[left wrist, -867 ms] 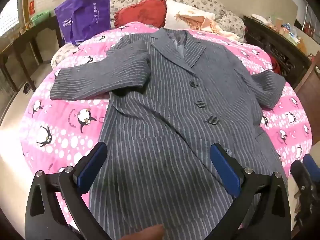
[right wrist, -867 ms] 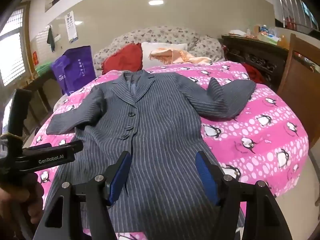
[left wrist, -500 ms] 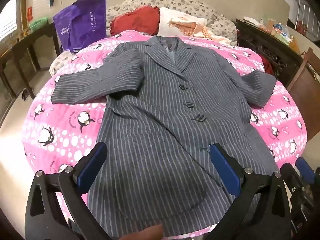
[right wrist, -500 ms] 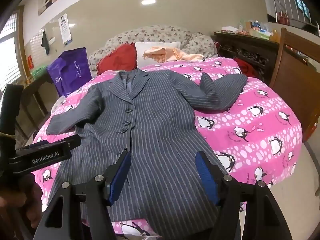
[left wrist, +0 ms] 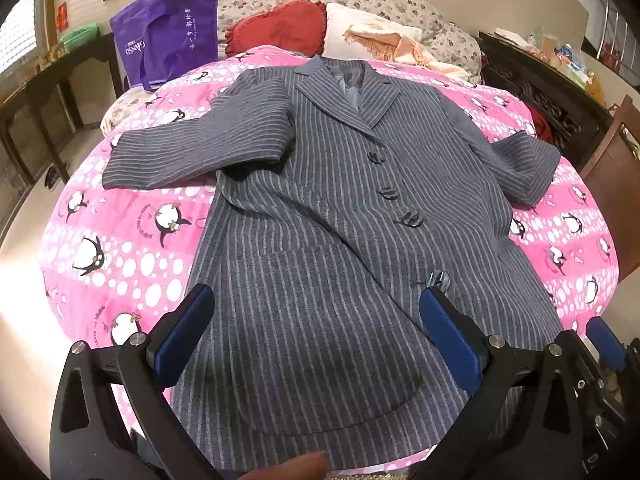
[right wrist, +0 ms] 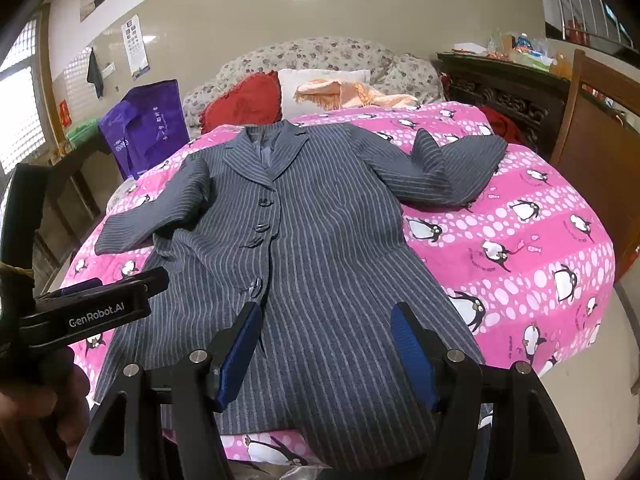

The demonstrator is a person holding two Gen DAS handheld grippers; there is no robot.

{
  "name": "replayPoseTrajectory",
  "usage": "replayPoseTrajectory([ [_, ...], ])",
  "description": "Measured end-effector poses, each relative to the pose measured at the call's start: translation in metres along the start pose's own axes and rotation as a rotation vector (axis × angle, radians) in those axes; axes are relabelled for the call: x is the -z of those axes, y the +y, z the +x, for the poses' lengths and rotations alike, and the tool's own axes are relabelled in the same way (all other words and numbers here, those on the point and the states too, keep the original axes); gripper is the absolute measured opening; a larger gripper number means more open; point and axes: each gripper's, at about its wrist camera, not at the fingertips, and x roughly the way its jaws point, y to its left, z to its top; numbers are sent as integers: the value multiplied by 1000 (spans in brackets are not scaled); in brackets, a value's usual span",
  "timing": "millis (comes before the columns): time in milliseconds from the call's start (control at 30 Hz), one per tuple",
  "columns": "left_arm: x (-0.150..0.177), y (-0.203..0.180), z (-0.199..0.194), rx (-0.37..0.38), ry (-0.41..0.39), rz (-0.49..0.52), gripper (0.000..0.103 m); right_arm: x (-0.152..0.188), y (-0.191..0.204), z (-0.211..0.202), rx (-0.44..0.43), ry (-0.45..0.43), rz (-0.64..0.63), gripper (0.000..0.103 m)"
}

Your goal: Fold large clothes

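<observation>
A long grey pinstriped coat (left wrist: 320,216) lies face up and buttoned on the pink penguin bedspread (left wrist: 120,248), collar toward the pillows. Its left sleeve (left wrist: 192,148) stretches out flat; its right sleeve (right wrist: 452,168) is bent back on itself. My left gripper (left wrist: 316,320) is open and empty, held above the coat's lower front near the hem. My right gripper (right wrist: 324,340) is open and empty above the hem (right wrist: 340,420), beside the left gripper (right wrist: 96,312), which shows at the left of the right wrist view.
A red cushion (left wrist: 276,26), a white pillow with a peach scarf (left wrist: 384,40) and a flowered quilt lie at the bed's head. A purple bag (left wrist: 168,36) stands at the far left. A dark wooden cabinet (right wrist: 504,88) and a chair (right wrist: 592,136) stand to the right.
Both grippers have drawn back toward the foot of the bed, so more of the coat's hem shows. Both stay open and the coat has not moved.
</observation>
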Motion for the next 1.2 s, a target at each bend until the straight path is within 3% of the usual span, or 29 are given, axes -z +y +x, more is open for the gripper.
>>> replayPoseTrajectory([
  [1200,2,-4,5,6,27,3,103,4,2,7,-9,34,2,65],
])
